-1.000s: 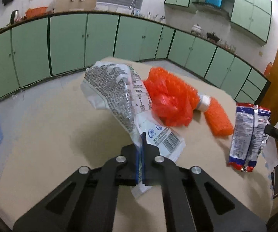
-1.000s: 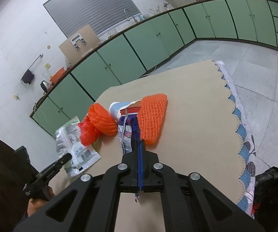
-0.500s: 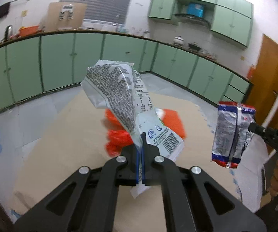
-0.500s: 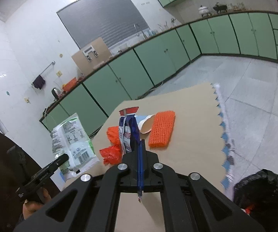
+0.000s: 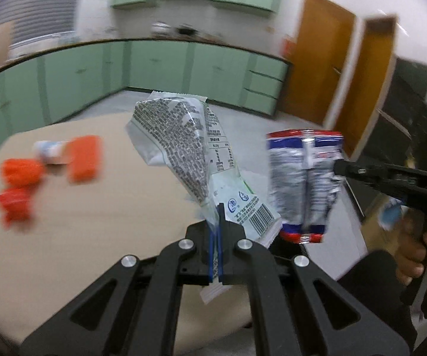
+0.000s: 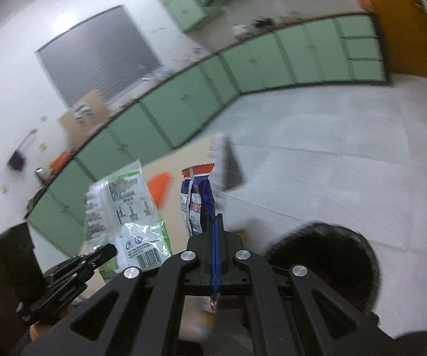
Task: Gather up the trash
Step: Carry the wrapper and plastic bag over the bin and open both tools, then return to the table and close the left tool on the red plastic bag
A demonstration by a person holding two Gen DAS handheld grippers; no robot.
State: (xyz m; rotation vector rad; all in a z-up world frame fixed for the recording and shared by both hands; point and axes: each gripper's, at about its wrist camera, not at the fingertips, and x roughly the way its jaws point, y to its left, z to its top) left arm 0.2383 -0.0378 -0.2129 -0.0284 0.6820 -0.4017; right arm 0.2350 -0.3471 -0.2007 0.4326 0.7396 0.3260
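Both fingers clenched, left on white bag (image 5: 189, 151), right on red bag (image 6: 197, 204). Orange bits (image 5: 83, 158) left on surface (image 5: 95, 222); bin (image 6: 323, 258) close.

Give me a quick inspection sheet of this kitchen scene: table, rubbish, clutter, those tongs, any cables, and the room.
Surface: tan table, mostly bare.
Job's things: white-green wrapper and red-blue snack bag, both lifted off the table; orange mesh pieces and a white cup lie on it, blurred.
Clutter: nothing seen apart from the rubbish.
Tongs: left tongs shut on the white-green wrapper; right tongs shut on the red-blue snack bag.
Cables: nothing seen.
Surroundings: green cabinets, orange-brown door, black bin bag on the floor beside the table.
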